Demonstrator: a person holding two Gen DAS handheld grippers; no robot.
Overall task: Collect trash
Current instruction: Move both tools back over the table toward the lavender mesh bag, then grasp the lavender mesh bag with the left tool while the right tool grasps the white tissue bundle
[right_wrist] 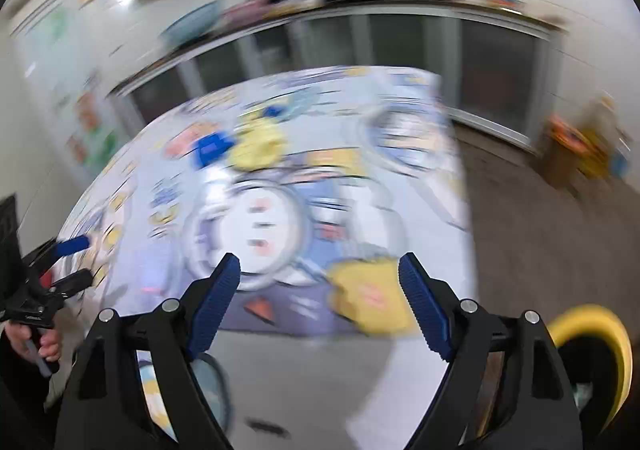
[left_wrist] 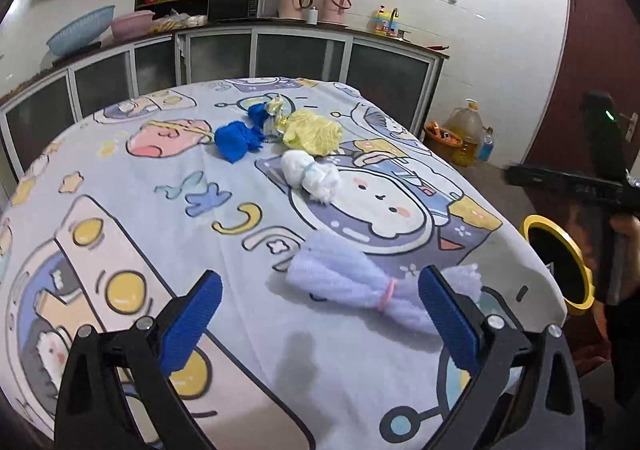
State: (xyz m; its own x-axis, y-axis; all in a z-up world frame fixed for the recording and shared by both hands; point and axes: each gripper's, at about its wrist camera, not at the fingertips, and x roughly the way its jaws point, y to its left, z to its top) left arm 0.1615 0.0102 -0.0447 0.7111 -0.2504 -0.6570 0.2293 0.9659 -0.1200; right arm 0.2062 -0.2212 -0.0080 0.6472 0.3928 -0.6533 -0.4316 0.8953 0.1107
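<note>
A soft pale lilac bundle of yarn tied with a pink band [left_wrist: 352, 282] lies on the table just ahead of the left gripper [left_wrist: 320, 314], a little toward its right finger. Farther ahead lie a fluffy white bundle [left_wrist: 310, 174], a pale yellow bundle [left_wrist: 312, 134], a shiny crumpled wrapper [left_wrist: 276, 116] and two bright blue yarn bundles [left_wrist: 236, 140]. All sit on the cartoon space tablecloth [left_wrist: 140, 210].

A round bin with a yellow rim [left_wrist: 560, 262] waits off to the right of the left gripper, beside the table edge. It looks dark inside, so I cannot tell if anything is in it. All the trash on the table looks left to pick up.

The left gripper tips down at the table, jaws spread wide, holding nothing. The right gripper [right_wrist: 320, 302] tips down too, wide apart and empty. Its picture is very blurry.
</note>
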